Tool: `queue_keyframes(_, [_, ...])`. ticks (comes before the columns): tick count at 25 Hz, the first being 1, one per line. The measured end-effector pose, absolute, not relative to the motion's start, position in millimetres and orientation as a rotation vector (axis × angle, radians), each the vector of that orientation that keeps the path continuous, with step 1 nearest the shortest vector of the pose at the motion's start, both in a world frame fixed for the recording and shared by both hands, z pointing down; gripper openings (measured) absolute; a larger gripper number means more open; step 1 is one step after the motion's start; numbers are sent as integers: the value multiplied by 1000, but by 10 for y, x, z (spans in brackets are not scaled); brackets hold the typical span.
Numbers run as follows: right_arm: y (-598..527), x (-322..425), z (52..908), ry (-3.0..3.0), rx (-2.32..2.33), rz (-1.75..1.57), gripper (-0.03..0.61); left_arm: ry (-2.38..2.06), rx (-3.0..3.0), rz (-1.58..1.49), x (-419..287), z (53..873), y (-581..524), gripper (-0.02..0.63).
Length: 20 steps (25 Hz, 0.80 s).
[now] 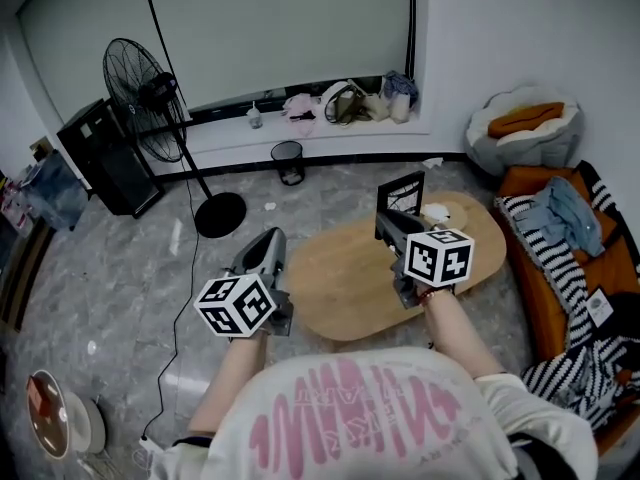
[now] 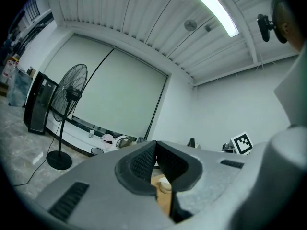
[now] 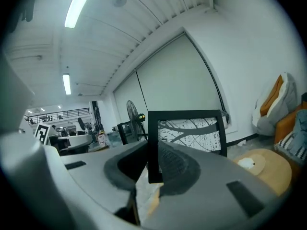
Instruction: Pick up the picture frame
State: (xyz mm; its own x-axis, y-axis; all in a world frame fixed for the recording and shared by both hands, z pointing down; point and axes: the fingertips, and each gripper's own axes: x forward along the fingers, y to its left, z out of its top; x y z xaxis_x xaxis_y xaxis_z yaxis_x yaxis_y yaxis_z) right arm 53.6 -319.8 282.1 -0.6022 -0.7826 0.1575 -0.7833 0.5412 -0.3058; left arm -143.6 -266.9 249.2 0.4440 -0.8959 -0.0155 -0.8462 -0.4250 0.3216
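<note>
Clamps the right hand-held gripper on the upright picture frame, above the worktop. Holds the left hand-held gripper closed, empty.

Matt black picture frame over the table; smooth pale wood table top; glossy grey stone-like floor around the table; matt grey plastic right gripper with ribbed dark pads.

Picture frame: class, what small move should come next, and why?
Probably bring the left gripper, which holds nothing, across to the free side: the right gripper pinches only one side edge of the picture frame, already up off the table, so it may swing.
</note>
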Motion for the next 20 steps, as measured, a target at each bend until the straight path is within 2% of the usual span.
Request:
queue_keyframes(11, [-3030, 813, 2277, -2880, 1358, 403, 69, -1578, 2440, -261, -1104, 2205, -2560, 3])
queue_keyframes(20, [-2784, 1304, 2135, -2905, 1279, 375, 69, -1591, 2389, -316, -492, 2210, -2203, 3])
